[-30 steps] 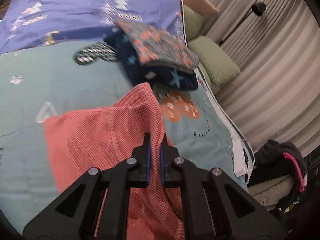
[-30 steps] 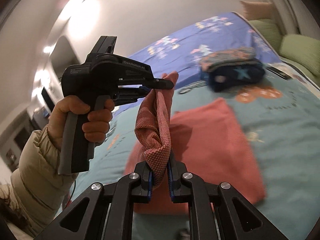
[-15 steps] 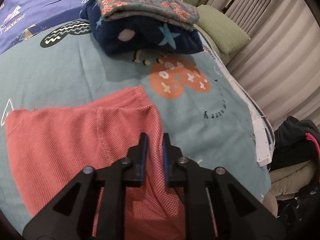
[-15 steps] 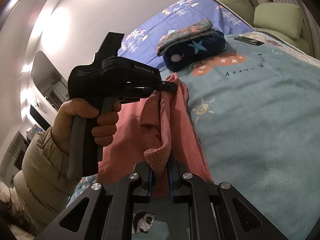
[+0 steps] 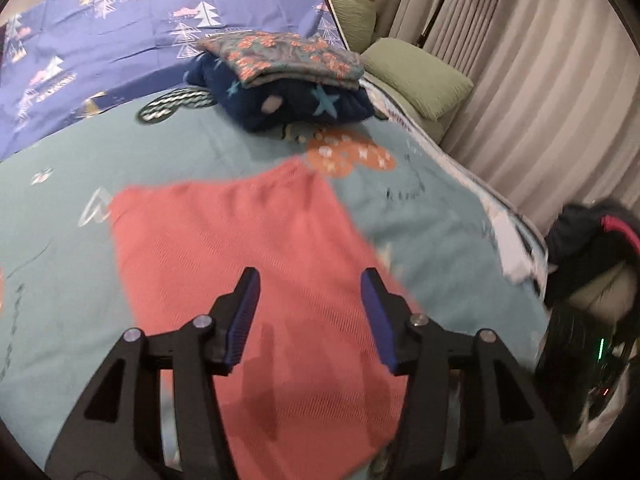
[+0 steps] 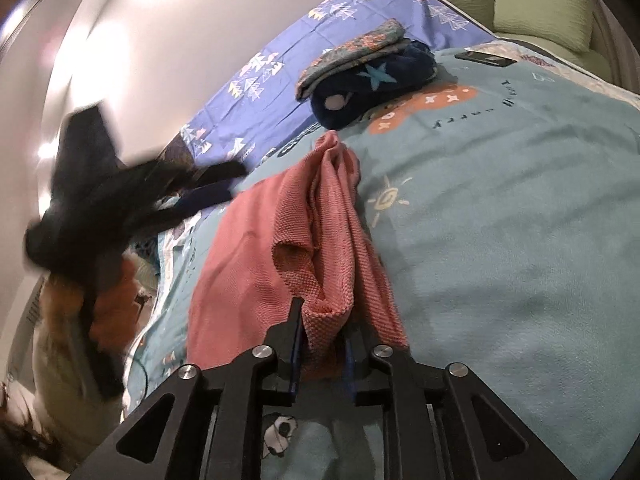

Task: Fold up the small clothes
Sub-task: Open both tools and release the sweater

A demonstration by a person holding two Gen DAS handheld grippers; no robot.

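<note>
The coral mesh garment (image 5: 248, 264) lies on the teal bedspread (image 5: 160, 148), mostly flat in the left wrist view, its far edge reaching toward the orange print. A second ago both grippers held its near edge up off the bed; now the left gripper (image 5: 308, 312) has let go. Its jaws have just been opening and stand well apart over the cloth, with nothing pinched between them. The right gripper (image 6: 320, 344) has also just been opening a little; a bunched fold of the garment's right edge sits between its jaws, but whether the pads press on it I cannot tell. In the right wrist view that edge is ridged and rumpled, not flat.

The fold appears laid down, so releasing and smoothing the right side looks like the remaining work for this piece.

Farther off, a floral folded piece (image 5: 288, 56) rests on a navy star-print one (image 5: 304, 104), just before the purple sheet (image 5: 120, 32). Green pillows (image 5: 416, 76) lie far right.
</note>
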